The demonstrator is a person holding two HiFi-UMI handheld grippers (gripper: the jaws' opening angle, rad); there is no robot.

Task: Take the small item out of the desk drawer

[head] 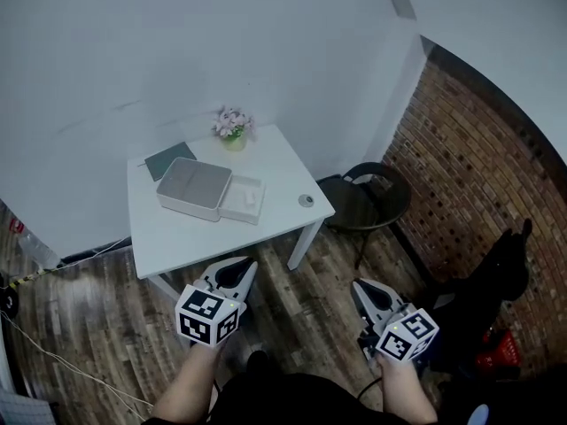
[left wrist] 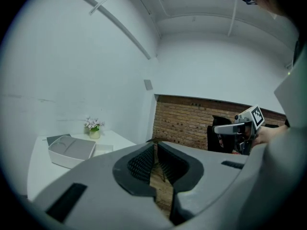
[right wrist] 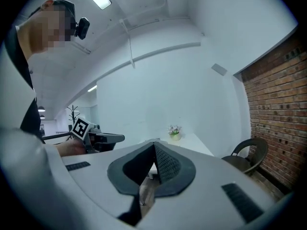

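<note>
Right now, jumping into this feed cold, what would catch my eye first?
The white table in the corner, carrying a grey-lidded box whose drawer stands pulled out on its right with a small white item inside. Pink flowers sit at the table's back edge. The left gripper and right gripper hang shut and empty short of the table.

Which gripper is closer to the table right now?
The left gripper, its tips just short of the front edge of the table; the right gripper hangs over the wood floor, nearer the black chair.
</note>
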